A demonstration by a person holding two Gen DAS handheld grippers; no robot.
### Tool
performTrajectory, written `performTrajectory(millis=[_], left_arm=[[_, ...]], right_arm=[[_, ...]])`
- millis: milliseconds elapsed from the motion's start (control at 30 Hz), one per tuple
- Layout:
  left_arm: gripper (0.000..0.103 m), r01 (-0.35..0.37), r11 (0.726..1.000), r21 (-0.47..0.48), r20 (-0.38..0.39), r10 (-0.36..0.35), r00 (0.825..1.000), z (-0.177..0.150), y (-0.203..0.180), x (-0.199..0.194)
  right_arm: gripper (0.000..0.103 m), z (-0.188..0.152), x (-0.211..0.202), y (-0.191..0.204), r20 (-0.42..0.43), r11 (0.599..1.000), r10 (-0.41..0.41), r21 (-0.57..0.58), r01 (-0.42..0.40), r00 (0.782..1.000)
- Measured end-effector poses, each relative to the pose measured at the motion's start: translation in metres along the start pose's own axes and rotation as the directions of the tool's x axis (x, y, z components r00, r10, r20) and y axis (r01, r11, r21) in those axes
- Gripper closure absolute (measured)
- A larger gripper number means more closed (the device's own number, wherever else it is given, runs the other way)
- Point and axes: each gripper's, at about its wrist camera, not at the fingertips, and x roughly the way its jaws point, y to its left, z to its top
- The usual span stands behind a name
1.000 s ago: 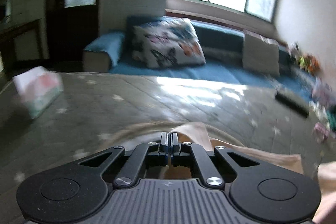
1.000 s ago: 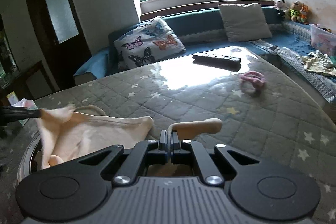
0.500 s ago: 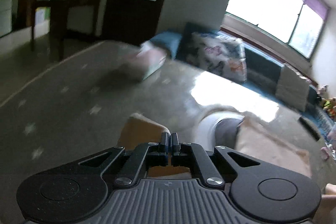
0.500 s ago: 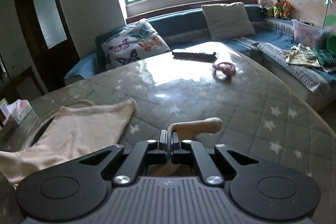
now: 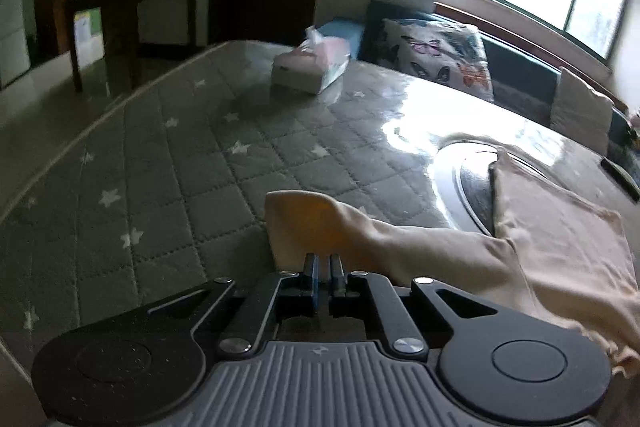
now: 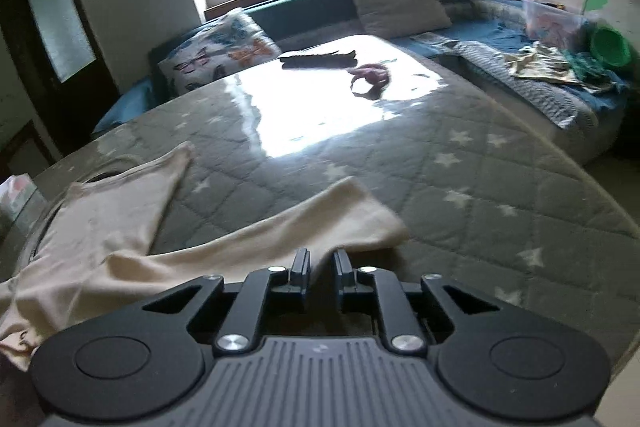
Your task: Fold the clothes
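A cream long-sleeved top (image 5: pixel 560 239) lies spread on the grey quilted table cover (image 5: pixel 200 155). Its left sleeve (image 5: pixel 320 223) stretches to my left gripper (image 5: pixel 324 259). Those jaws are opening, a slim gap shows, and the cuff stands up just past the tips. In the right wrist view the body of the top (image 6: pixel 108 211) lies at the left. The other sleeve (image 6: pixel 320 215) runs flat to my right gripper (image 6: pixel 322 255). Its jaws are opening too, and the cuff edge rests loose at the gap.
A tissue box (image 5: pixel 310 69) stands at the far left of the table. A black remote (image 6: pixel 318 59) and a pink item (image 6: pixel 372 73) lie at the far side. A round dark inset (image 5: pixel 472 183) shows under the top. The table edge (image 5: pixel 60 155) curves close on the left. Sofas with cushions (image 6: pixel 396 3) lie beyond.
Each gripper has pulled its sleeve outward, the left to the left and the right to the right and down onto the cover. Both pairs of jaws, shut before, now stand slightly apart.
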Motion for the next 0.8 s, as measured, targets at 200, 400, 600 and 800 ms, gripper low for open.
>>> performTrajectory(millis=[200, 400, 600, 800], left_arm=[[0.07, 0.083, 0.988, 0.13, 0.008, -0.084, 0.996, -0.017, -0.033, -0.012], [0.063, 0.208, 0.941, 0.265, -0.02, -0.211, 0.977, -0.036, -0.081, -0.017], [0.063, 0.348, 0.842, 0.412, -0.061, -0.356, 0.933, -0.056, -0.125, -0.026], [0.054, 0.381, 0.755, 0.534, -0.087, -0.399, 0.913, -0.075, -0.161, -0.022]], right_arm=[[0.086, 0.007, 0.009, -0.023, 0.015, 0.998, -0.048, 0.047, 0.047, 0.999], [0.098, 0.008, 0.023, -0.023, 0.0, 0.998, -0.062, 0.009, 0.062, 0.998], [0.103, 0.006, 0.011, -0.02, 0.065, 0.988, -0.146, -0.032, 0.149, 0.987], [0.097, 0.004, -0.003, -0.012, 0.048, 0.991, -0.094, -0.095, 0.098, 0.994]])
